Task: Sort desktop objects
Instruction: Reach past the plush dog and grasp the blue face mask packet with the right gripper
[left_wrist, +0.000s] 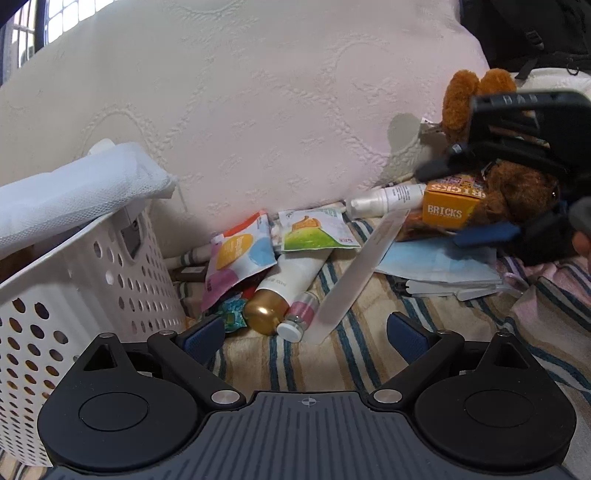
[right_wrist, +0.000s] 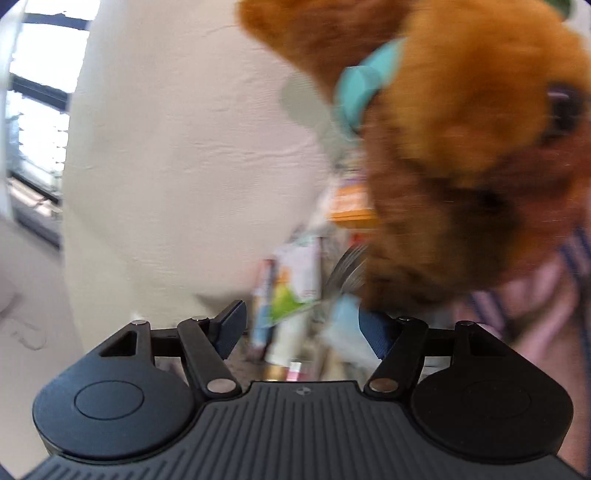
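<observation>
Right tool (right_wrist: 301, 325) beside blurred plush toy (right_wrist: 461, 147)

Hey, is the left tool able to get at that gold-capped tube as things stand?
Probably yes. The left tool is open and empty, with the gold-capped tube just ahead on the striped cloth. A small white-capped bottle and a clear strip crowd its right side.

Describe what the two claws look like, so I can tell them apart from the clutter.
Both look alike. The left claw has matte black linkage arms with silver pivot pins, two round black discs, a grey ribbed body bearing a small crosshair mark, and dark blue pads. The right claw matches it in its own view, blue pads included. No cables or sleeves are visible.
</observation>
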